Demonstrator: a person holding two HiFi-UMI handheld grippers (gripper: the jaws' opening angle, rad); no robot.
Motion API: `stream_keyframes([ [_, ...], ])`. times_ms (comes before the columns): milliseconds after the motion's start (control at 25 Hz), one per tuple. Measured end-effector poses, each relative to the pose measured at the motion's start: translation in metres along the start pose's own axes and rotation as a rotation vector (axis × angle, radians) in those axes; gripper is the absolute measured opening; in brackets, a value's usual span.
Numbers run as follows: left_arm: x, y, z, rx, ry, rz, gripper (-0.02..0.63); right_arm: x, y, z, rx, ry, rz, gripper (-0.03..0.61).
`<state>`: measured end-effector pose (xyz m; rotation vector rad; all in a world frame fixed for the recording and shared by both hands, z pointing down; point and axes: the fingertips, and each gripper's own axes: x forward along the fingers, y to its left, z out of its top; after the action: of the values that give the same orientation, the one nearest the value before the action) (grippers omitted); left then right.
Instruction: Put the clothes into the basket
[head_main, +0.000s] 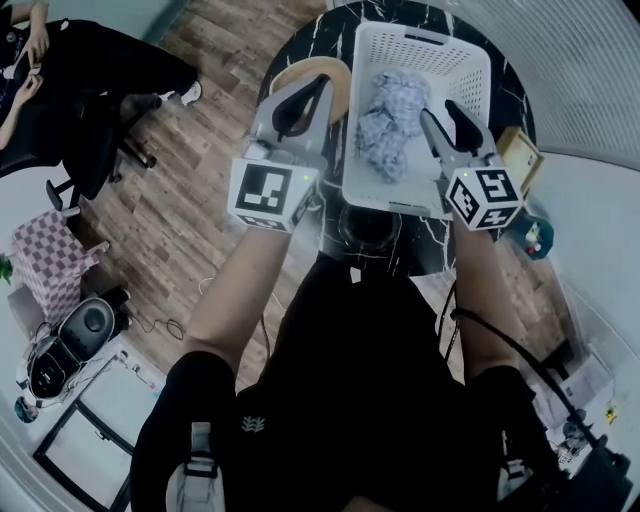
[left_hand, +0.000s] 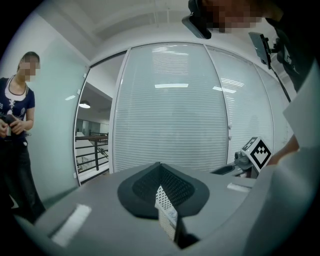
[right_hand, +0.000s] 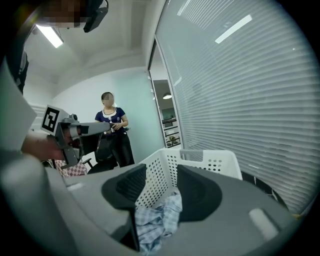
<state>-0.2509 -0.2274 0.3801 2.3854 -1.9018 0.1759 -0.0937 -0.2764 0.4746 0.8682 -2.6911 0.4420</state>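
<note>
The left gripper (head_main: 320, 88) hovers over the black table (head_main: 300, 40) just left of the white basket (head_main: 420, 35), its jaws pressed together on nothing. The checked clothes (head_main: 392, 120) lie bunched inside the basket. The right gripper (head_main: 440, 110) hangs above the basket's right side, jaws spread and empty.

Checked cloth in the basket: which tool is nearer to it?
Right. The right tool hangs over the basket at its right side, just beside the checked cloth; the left tool sits outside the basket's left wall, farther off.
</note>
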Motion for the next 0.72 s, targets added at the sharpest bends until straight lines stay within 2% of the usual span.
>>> stream_keyframes([
  [200,-0.006,-0.009,0.017,0.016,-0.015,-0.011,0.006,-0.024,-0.001,0.015,-0.013,-0.045,-0.030,0.186],
  [360,-0.013,-0.014,0.038,0.039,-0.060,-0.006,0.006,-0.044,-0.001,0.028,-0.025,-0.076,-0.052,0.186],
  [720,-0.035,-0.035,0.062,0.036,-0.082,-0.018,0.006,-0.097,-0.003,0.059,-0.043,-0.166,-0.110,0.162],
])
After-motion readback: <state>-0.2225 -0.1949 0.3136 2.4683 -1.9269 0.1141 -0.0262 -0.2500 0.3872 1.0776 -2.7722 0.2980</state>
